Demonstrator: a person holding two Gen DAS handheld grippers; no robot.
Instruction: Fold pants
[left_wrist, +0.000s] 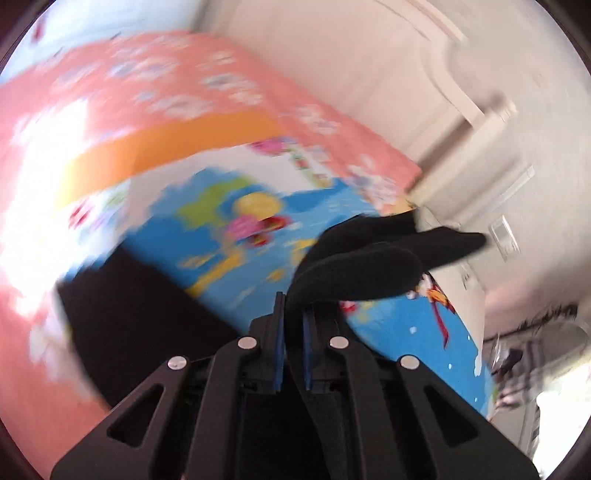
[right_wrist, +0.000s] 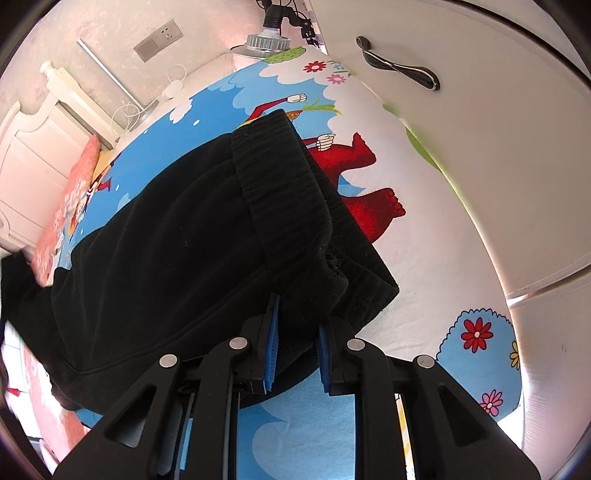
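Observation:
Black pants (right_wrist: 177, 236) lie across a bed with a bright cartoon sheet (right_wrist: 436, 258), the ribbed waistband (right_wrist: 284, 192) folded toward the camera. My right gripper (right_wrist: 295, 325) is shut on the bunched waistband corner, black cloth filling the gap between its blue pads. In the blurred left wrist view my left gripper (left_wrist: 293, 321) is shut on a strip of the black pants (left_wrist: 369, 266), which curls up and out past the fingers over the sheet (left_wrist: 229, 221). More black cloth (left_wrist: 140, 317) lies to the left below.
A pink floral pillow (left_wrist: 155, 88) and an orange band lie beyond the left gripper. A white headboard (right_wrist: 33, 147) and a wall socket (right_wrist: 159, 40) are at the far left. A white door with a handle (right_wrist: 399, 70) stands close on the right, and a lamp (right_wrist: 266, 37) stands past the bed's end.

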